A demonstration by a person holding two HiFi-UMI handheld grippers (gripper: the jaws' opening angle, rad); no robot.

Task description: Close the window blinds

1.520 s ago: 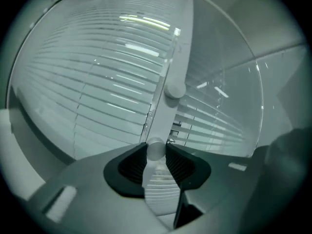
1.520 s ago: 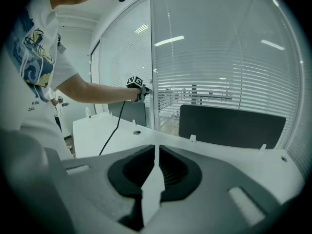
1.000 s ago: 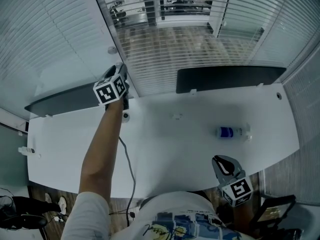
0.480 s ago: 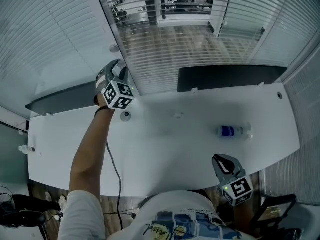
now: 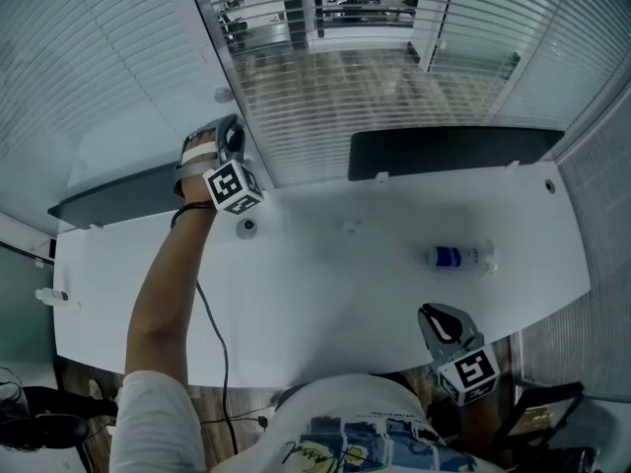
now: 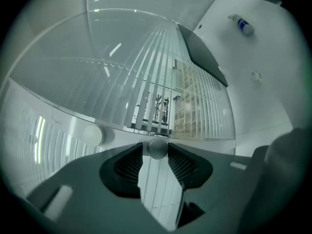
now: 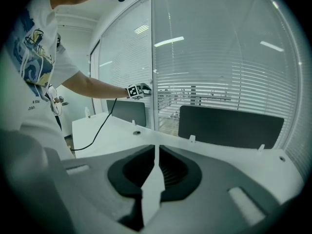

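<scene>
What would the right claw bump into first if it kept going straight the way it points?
Most likely the white desktop: the right claw tilts slightly down over its near edge. The dark divider panel stands farther behind.

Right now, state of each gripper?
Left gripper: jaws have just been closing, clamped on the round knob.
Right gripper: shut, empty.

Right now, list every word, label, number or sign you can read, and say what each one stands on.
No text here can be read.
Bottle, blue label: too small to read.
Shirt, script and small print: too blurred to read.
Marker cubes: black-and-white square patterns only, no letters or numbers.
</scene>
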